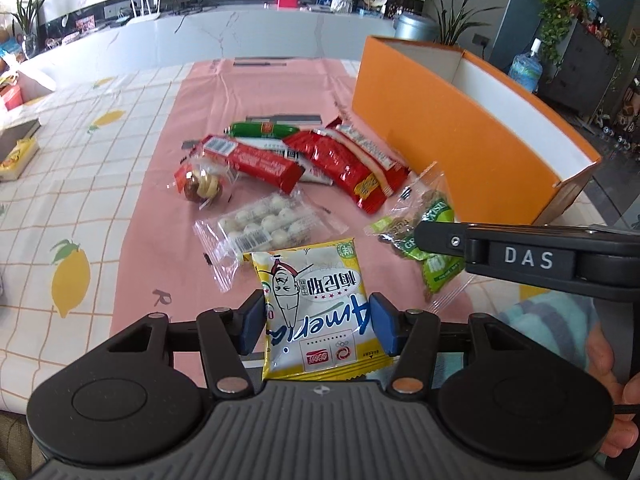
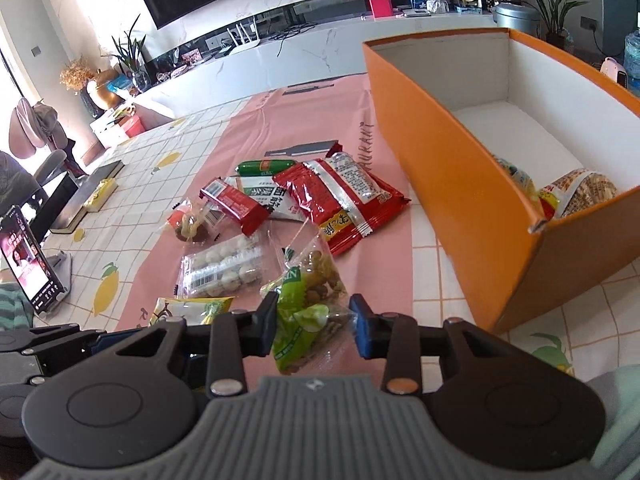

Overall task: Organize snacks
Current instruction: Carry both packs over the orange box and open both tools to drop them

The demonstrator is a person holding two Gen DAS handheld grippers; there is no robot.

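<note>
My left gripper [image 1: 316,322] is shut on a yellow and white snack packet [image 1: 316,312], its pads pressed on both edges. My right gripper [image 2: 314,320] is closed around a green nut packet [image 2: 308,312], which also shows in the left wrist view [image 1: 428,240]. A pile of snacks lies on the pink cloth: a clear pack of white balls [image 2: 220,268], red packets [image 2: 340,200], a green sausage [image 2: 264,167]. The orange box [image 2: 452,184] stands at the right with some snacks [image 2: 576,192] inside at its near end.
A phone on a stand [image 2: 30,264] is at the left table edge. A book and a yellow packet [image 2: 96,196] lie on the lemon-print tablecloth [image 2: 132,184]. A white counter with plants runs behind the table.
</note>
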